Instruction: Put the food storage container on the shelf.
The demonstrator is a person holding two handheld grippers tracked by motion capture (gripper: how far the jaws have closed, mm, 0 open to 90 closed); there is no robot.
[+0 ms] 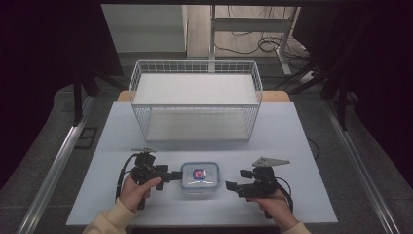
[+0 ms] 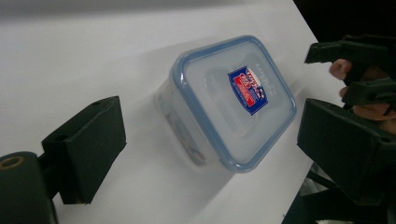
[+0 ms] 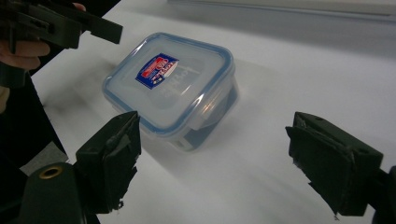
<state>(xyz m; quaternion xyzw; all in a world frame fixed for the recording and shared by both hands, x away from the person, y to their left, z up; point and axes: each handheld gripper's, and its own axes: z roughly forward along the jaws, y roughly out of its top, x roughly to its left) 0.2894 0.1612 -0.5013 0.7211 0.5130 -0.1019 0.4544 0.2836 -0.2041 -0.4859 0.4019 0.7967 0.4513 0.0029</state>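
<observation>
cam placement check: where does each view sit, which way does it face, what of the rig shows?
High view: above the person's side, facing forward-down at the table and wire basket; hands and both grippers enter from below.
Left gripper view: rides the left gripper, facing the container between open jaws.
Right gripper view: rides the right gripper, facing it oppositely.
All share the container.

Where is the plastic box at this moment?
In the high view, the box sits on the table near the person's edge, between the left gripper and the right gripper, in front of the wire basket.
</observation>
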